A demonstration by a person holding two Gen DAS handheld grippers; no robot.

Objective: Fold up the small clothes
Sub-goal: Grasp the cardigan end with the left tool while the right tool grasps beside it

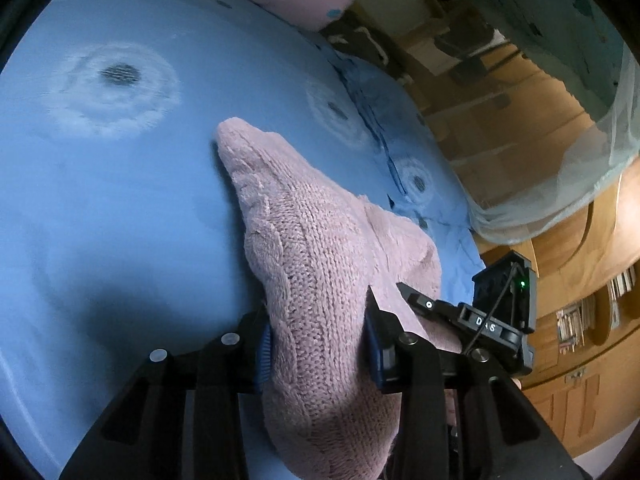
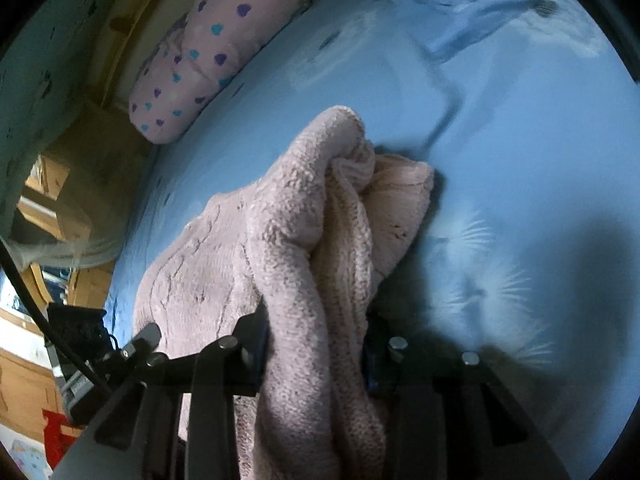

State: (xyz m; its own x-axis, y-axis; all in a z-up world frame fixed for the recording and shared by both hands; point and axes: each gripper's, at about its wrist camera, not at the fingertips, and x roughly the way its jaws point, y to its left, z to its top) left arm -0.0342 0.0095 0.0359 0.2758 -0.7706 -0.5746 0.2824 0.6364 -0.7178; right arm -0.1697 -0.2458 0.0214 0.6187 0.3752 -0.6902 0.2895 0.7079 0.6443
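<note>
Now we clamp the pink knit garment (image 1: 316,264) in our left gripper (image 1: 318,344); our right gripper (image 2: 316,356) pinches bunched folds of it; it lies near the blue bed sheet's (image 1: 100,208) edge.

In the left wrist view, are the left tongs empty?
No, the left tongs are closed on the pink knitted garment, which passes between their fingers.
</note>
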